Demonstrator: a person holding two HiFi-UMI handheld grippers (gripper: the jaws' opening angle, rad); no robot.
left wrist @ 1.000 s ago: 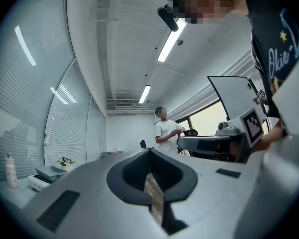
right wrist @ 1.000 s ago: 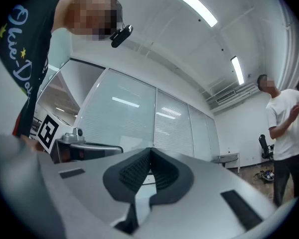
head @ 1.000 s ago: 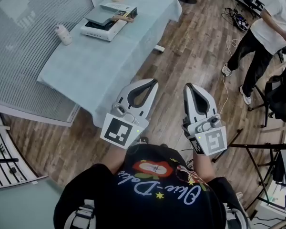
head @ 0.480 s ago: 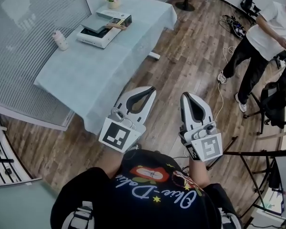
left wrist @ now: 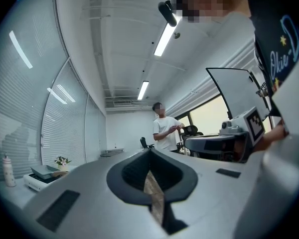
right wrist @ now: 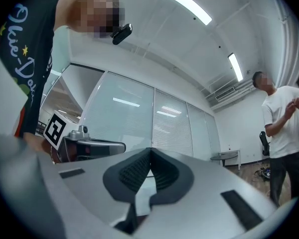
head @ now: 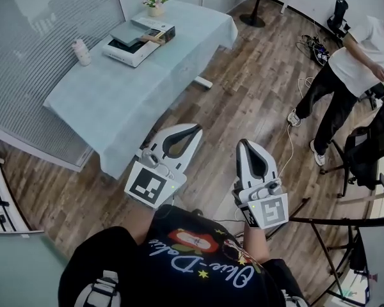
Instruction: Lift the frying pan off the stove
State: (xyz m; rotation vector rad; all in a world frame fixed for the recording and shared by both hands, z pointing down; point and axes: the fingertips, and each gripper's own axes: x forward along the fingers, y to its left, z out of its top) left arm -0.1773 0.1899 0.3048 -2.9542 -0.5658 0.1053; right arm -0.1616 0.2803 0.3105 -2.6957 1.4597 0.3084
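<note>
Far left of me: a cloth-covered counter (head: 109, 101) with a small white bottle (head: 82, 52) and potted plant (head: 155, 2). Someone in a white tee (head: 357, 59) stands far right on the wood floor (head: 256, 88).

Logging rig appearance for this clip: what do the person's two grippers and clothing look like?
Both the left gripper and right gripper have light grey curved fingers lined with black ribbed pads, plus a rear cube with black-and-white square markers. The person wears a black T-shirt with colourful print and pale lettering.
</note>
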